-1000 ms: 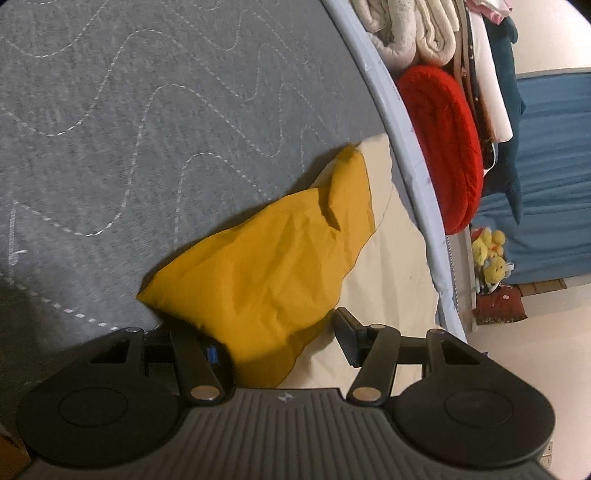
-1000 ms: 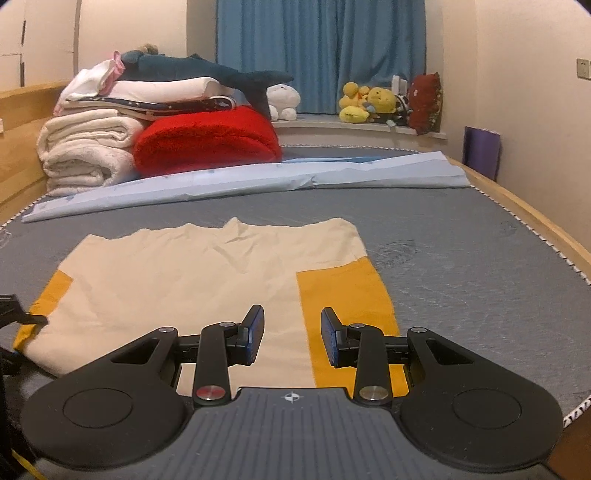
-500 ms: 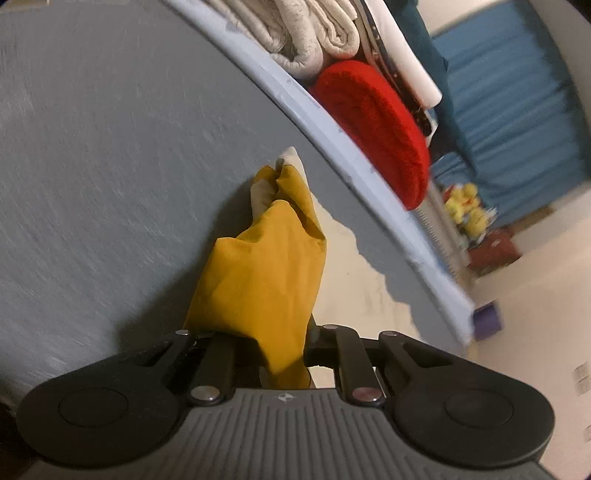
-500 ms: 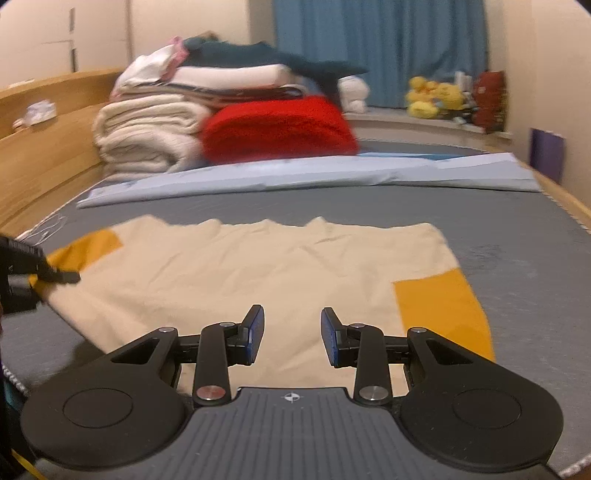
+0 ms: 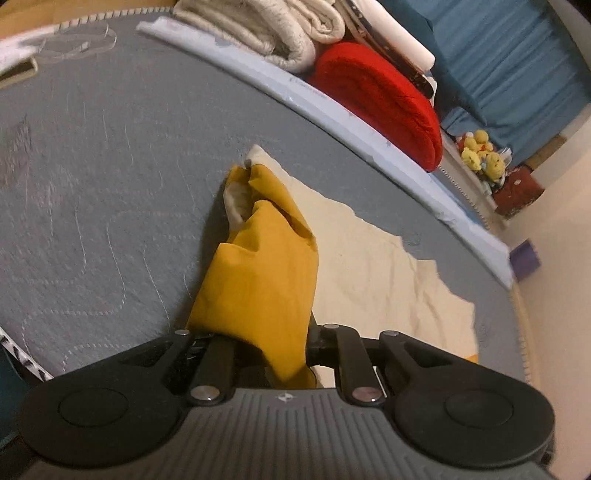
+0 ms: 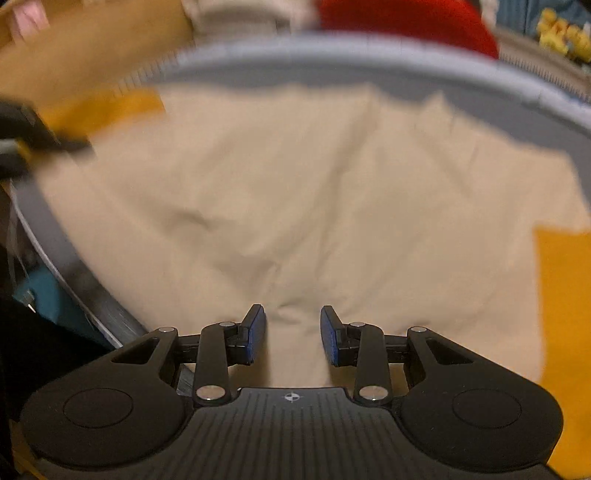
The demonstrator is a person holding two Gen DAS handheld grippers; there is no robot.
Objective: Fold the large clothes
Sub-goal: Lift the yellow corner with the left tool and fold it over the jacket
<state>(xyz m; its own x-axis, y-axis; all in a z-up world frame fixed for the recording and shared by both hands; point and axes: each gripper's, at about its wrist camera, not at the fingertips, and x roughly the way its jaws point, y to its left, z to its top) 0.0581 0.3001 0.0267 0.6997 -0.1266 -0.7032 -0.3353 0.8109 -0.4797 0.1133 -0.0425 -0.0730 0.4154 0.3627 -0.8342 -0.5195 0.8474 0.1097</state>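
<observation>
A cream shirt (image 6: 314, 192) with yellow sleeves lies spread on the grey quilted bed (image 5: 92, 184). My left gripper (image 5: 271, 343) is shut on the yellow left sleeve (image 5: 262, 273) and holds it bunched up off the bed; the cream body (image 5: 369, 269) stretches away to the right. In the blurred right wrist view, my right gripper (image 6: 292, 334) is open and empty, low over the shirt's near edge. The other yellow sleeve (image 6: 565, 306) lies flat at the right. The left gripper (image 6: 33, 140) shows at the far left, holding its sleeve.
Folded cream blankets (image 5: 280, 33), a red rolled blanket (image 5: 380, 96) and a pale blue sheet (image 5: 332, 118) lie along the far side of the bed. Yellow plush toys (image 5: 480, 158) sit by blue curtains (image 5: 517, 66). The bed's edge (image 6: 55, 251) is at the left.
My left gripper closed on the yellow sleeve and lifted it, bunching the cloth. My right gripper swung left and dipped down over the shirt's near edge, staying open.
</observation>
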